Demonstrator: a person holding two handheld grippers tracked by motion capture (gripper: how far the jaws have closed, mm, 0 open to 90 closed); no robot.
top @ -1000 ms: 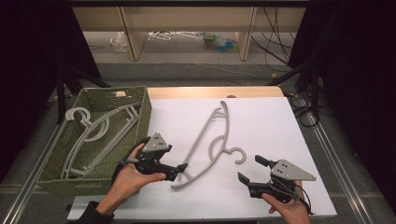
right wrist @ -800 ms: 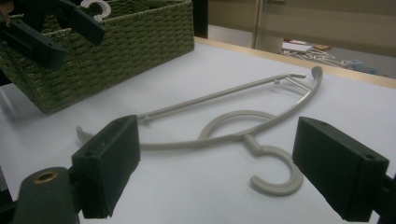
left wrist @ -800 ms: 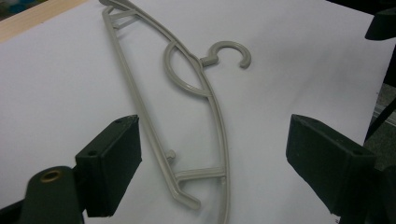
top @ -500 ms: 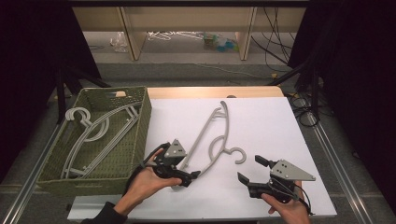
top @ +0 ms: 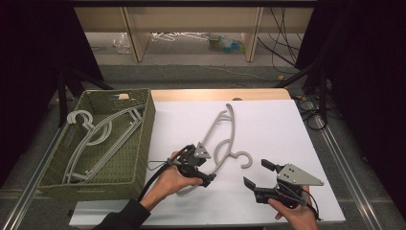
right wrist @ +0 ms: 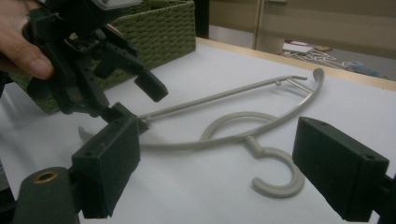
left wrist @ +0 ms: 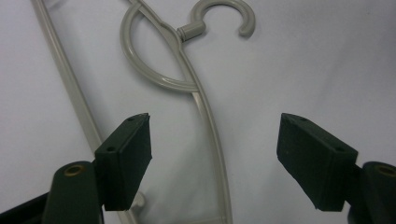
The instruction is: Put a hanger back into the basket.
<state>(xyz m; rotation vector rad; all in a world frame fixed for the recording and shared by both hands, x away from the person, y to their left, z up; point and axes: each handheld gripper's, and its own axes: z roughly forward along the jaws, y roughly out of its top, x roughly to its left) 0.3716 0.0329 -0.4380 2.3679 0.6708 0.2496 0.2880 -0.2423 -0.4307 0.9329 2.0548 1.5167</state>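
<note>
The step in hand looks like the approach to a pick: the left tongs (top: 203, 168) hover with jaws spread wide over the lower end of the grey hanger (top: 225, 139), which lies flat on the white bench (top: 268, 124), running from near the middle of the bench down toward its near edge, hook (top: 245, 159) curled toward the right. In the left gripper view the hanger's curved shoulder arm (left wrist: 212, 135) runs up between the two jaws without touching either pad, so nothing is gripped yet. The right tongs (top: 261, 175) rest released near the near right corner of the bench, jaws apart and pointed toward the hook, well clear of it. A green woven basket (top: 143, 124) stands at the left edge of the bench with other hangers (top: 95, 136) already lying in it, so the likely aim is to carry this one over. The next move calls for lowering the left tongs until the thin arm sits squarely between the pads, then clenching; the rod is slim and lies flat, so a shallow grip may slip.
</note>
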